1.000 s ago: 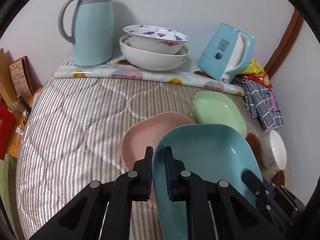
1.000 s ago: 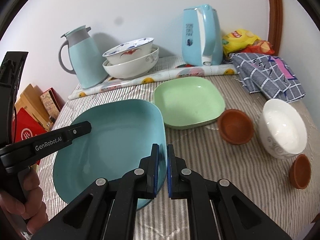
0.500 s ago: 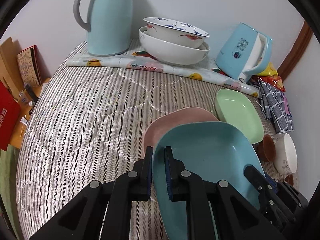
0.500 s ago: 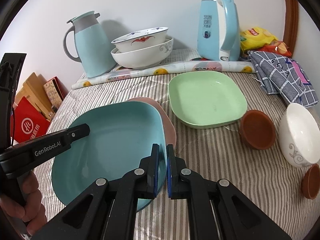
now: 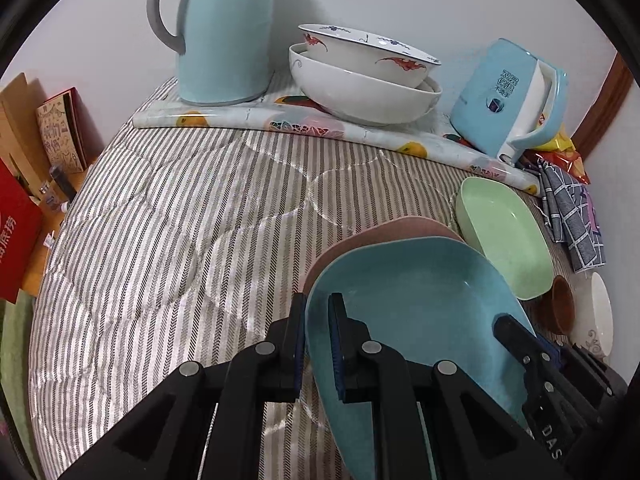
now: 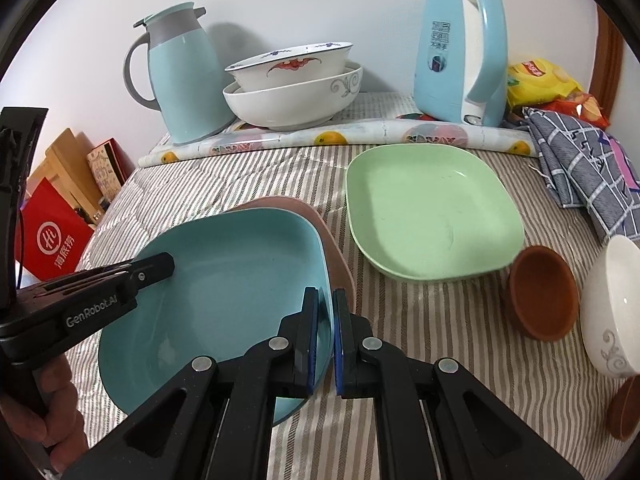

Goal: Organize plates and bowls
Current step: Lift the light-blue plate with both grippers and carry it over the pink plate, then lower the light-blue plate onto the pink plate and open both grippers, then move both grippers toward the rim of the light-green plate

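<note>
We hold the pale blue square plastic plate (image 6: 224,280) by two opposite rims: our left hand-held gripper (image 5: 318,340) is clamped on its left edge, our right hand-held gripper (image 6: 326,334) on its right edge. The plate hangs just ahead of both, tilted over the pink square plastic plate (image 5: 400,228) lying on the striped quilted bed cover (image 5: 180,220).

The risk, as we judge it, is uneven release. If one grip lets go first, the blue plate could pivot, slide off the pink one, or knock the light green square plate (image 6: 428,208) lying just beyond our right hand-held gripper. The soft cover may also let the stack rock.

The right wrist view shows the small brown clay cup (image 6: 542,292), the white ceramic bowl (image 6: 608,308) and a hand (image 6: 40,420) on the left tool. The left wrist view shows more bare cover left of the plates, and both show two large nested white bowls (image 5: 360,80) at the back.
</note>
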The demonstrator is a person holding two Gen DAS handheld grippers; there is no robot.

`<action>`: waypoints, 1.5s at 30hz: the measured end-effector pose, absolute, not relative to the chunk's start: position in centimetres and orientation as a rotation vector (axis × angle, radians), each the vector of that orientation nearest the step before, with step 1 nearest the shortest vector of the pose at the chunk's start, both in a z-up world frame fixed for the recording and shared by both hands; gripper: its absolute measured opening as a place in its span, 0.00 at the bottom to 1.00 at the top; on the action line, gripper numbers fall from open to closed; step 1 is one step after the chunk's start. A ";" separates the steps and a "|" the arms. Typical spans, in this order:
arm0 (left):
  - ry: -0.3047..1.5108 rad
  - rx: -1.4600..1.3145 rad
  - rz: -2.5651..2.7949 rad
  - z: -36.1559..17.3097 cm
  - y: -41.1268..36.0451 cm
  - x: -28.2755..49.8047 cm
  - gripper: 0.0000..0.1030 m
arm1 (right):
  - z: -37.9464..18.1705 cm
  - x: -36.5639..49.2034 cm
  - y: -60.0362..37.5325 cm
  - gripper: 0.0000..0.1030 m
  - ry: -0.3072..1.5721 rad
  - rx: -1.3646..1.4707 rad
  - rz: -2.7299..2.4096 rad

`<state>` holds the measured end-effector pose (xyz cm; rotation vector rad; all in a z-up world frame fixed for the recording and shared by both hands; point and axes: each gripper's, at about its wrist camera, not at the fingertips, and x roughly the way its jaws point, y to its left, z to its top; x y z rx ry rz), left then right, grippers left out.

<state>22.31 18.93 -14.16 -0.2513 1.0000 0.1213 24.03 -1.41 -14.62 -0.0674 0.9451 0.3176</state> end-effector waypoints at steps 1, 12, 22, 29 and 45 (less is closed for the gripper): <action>0.998 -0.253 0.117 -14.2 19.0 22.4 0.11 | -14.7 24.2 -1.4 0.06 0.945 -0.076 0.315; 0.992 -0.249 0.120 -14.5 19.6 22.5 0.11 | -15.6 25.7 -0.5 0.07 0.914 -0.126 0.349; 1.015 -0.242 0.113 -14.6 19.6 22.2 0.14 | -15.4 26.2 0.8 0.10 0.874 -0.223 0.361; 1.019 -0.233 0.115 -14.2 19.0 21.2 0.27 | -13.7 25.1 0.9 0.43 0.814 -0.242 0.354; 0.997 -0.201 0.100 -11.9 16.5 18.1 0.44 | -11.9 20.0 -3.9 0.47 0.843 -0.125 0.315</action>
